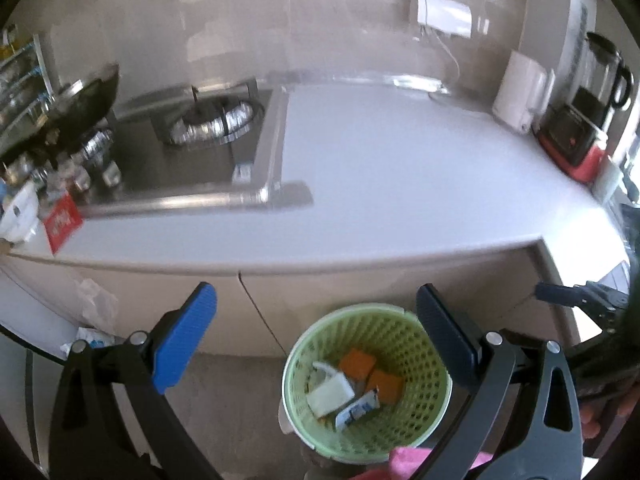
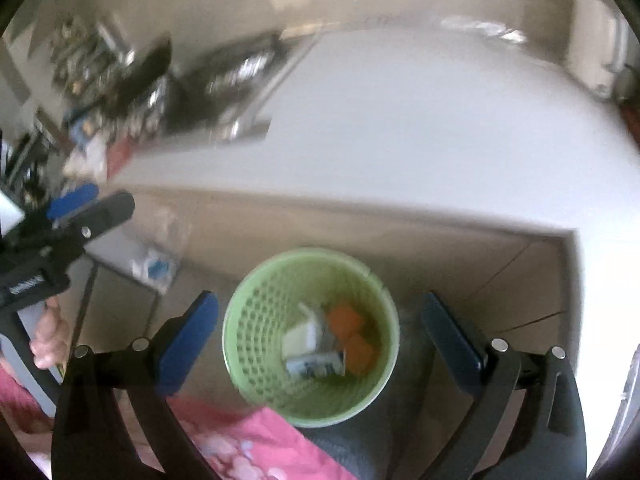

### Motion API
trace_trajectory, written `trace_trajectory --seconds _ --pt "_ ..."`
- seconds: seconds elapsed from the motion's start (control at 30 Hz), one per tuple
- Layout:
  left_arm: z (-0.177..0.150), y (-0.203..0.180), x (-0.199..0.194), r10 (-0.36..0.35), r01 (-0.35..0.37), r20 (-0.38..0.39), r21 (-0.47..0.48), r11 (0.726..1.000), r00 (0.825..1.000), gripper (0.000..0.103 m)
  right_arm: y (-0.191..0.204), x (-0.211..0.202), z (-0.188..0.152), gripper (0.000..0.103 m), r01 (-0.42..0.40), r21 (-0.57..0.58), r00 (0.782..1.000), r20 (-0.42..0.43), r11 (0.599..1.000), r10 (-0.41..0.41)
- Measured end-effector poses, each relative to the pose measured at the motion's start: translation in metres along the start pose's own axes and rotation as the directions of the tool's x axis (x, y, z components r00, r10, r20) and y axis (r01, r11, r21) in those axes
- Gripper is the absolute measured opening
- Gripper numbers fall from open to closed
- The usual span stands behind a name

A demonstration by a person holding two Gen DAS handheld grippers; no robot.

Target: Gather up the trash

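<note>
Left wrist view: the left claw (image 1: 316,336) gapes wide, empty, the green bin (image 1: 366,380) holding trash (image 1: 350,388) low centre, beneath the white tabletop (image 1: 400,184). Right wrist view: the right claw (image 2: 320,336) spread apart, empty, bin directly between its fingers (image 2: 188,336).

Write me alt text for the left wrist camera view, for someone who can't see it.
An open, empty left tool hangs above a green mesh basket on the floor holding orange packets and white wrappers. Beyond is a white kitchen counter with a gas stove.
</note>
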State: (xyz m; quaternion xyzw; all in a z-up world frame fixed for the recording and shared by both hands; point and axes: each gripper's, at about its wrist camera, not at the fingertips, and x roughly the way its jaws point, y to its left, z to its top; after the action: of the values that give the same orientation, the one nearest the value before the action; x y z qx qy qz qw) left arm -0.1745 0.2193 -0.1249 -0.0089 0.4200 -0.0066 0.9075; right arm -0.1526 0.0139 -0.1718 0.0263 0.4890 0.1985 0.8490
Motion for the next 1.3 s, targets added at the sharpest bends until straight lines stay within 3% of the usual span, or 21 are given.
trace_trajectory --seconds 0.13,0.37,0.77,1.0,1.13,1.3 --pt "0.035 -0.011 -0.012 -0.017 0.019 0.050 -0.032 0.999 0.999 0.095 -0.012 -0.039 0.026 0.101 0.078 -0.014 0.991 0.111 0.997 -0.076" --pt "0.095 -0.041 -0.023 0.018 -0.009 0.148 -0.060 0.998 0.989 0.095 -0.032 -0.087 0.078 0.101 0.179 -0.077 0.963 0.220 0.981 -0.159" --pt "0.204 -0.105 -0.017 0.092 -0.058 0.281 -0.126 0.990 0.955 0.095 -0.097 -0.138 0.174 0.101 0.247 -0.102 0.892 0.413 0.964 -0.185" --pt "0.236 -0.135 -0.015 0.213 -0.150 0.335 -0.203 0.968 0.918 0.095 -0.128 -0.145 0.208 0.101 0.202 -0.169 0.868 0.486 0.965 -0.097" --pt "0.241 -0.150 -0.011 0.295 -0.222 0.328 -0.242 0.945 0.897 0.095 -0.143 -0.139 0.219 0.101 0.129 -0.221 0.873 0.487 0.967 -0.005" --pt "0.244 -0.167 -0.003 0.306 -0.249 0.315 -0.209 0.946 0.899 0.095 -0.160 -0.123 0.210 0.101 0.077 -0.217 0.876 0.480 0.973 0.038"
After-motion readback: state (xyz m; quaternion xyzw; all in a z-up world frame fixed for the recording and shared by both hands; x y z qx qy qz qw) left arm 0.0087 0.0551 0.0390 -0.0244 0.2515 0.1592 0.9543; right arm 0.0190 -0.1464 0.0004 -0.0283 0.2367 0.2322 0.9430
